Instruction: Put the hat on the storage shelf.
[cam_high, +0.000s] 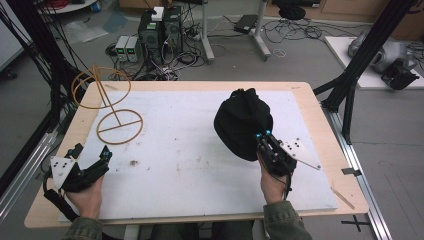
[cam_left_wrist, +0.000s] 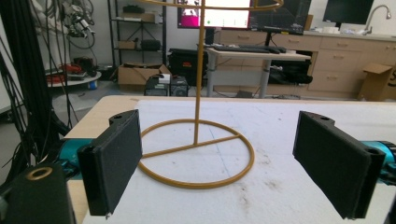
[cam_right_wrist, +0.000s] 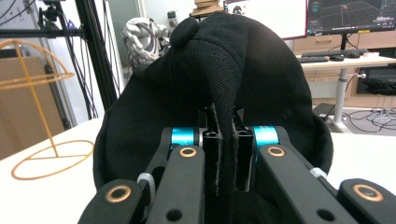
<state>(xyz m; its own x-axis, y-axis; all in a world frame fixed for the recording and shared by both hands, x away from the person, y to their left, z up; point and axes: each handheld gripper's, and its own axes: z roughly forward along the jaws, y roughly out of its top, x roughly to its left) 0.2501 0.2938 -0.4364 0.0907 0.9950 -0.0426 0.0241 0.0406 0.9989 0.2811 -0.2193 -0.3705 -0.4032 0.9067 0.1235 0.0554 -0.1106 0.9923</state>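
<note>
1 black cap (cam_high: 243, 122) sits at the right half of the tabletop (cam_high: 190, 165), bunched and raised, its lower edge at or just above the white surface; which, I cannot tell; right gripper (cam_high: 263, 135) holds it from the near side, jaws pressed together on a fold of the cap's black fabric; in the right gripper view the fold (cam_right_wrist: 227, 140) runs straight down between the 2 pads, and the cap (cam_right_wrist: 261, 79) bulges above and to both sides of them.

1 wire stand (cam_high: 112, 107), yellow-gold, stands at the far left of the tabletop: 1 round base ring with a crossbar, 1 upright rod, 1 domed wire frame on top; well apart from the cap.

Left gripper (cam_high: 92, 156) rests near the front left corner, held in the person's left hand (cam_high: 89, 196); jaws spread wide, nothing between them; in the left gripper view the stand's base ring (cam_left_wrist: 198, 154) lies ahead, seen between the 2 pads, not touching either.

2 grippers, 1 cap, 1 stand.
</note>
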